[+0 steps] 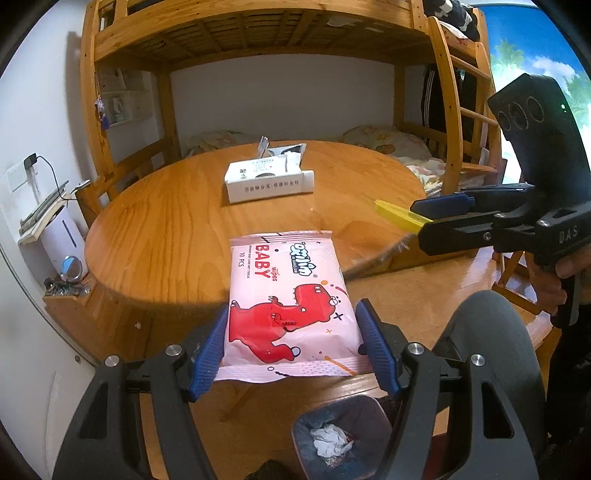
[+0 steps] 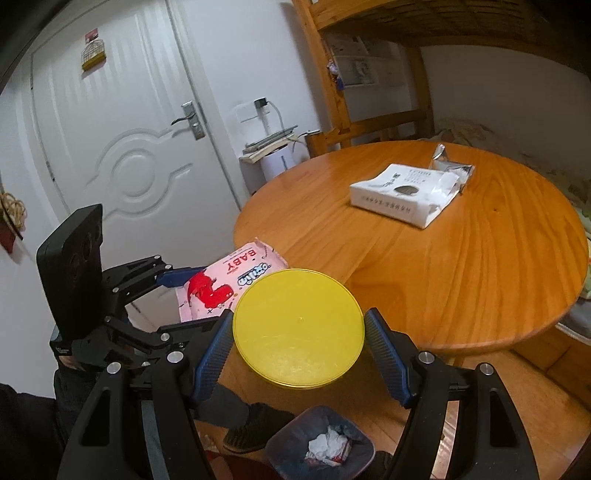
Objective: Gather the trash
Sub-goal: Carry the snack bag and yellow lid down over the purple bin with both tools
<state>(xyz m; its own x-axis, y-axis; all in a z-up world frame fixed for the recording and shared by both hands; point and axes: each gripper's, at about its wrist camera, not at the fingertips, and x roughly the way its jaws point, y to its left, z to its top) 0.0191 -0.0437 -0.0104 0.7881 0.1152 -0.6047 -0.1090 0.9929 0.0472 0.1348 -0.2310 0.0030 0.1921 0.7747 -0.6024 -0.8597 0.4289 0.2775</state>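
My left gripper (image 1: 293, 306) is shut on a pink baby-wipes pack (image 1: 288, 295) with a red dinosaur, held in the air past the round wooden table's (image 1: 166, 229) near edge. My right gripper (image 2: 299, 313) is shut on a round yellow lid (image 2: 299, 328), its blue pads on the rim. In the left wrist view the right gripper (image 1: 421, 218) shows at the right with the yellow lid (image 1: 399, 216) edge-on. The left gripper (image 2: 184, 299) and wipes pack (image 2: 229, 280) show at the left in the right wrist view. A small bin (image 1: 340, 432) (image 2: 321, 443) with crumpled paper stands on the floor below both.
A white box (image 1: 269, 181) (image 2: 402, 192) and a silver wrapper (image 1: 284, 149) (image 2: 450, 166) lie on the table (image 2: 461, 277). A wooden bunk bed (image 1: 258, 33) stands behind it. A white door (image 2: 122, 147) and a white appliance (image 2: 277, 162) are at the left. A person's shoe (image 2: 251, 428) rests near the bin.
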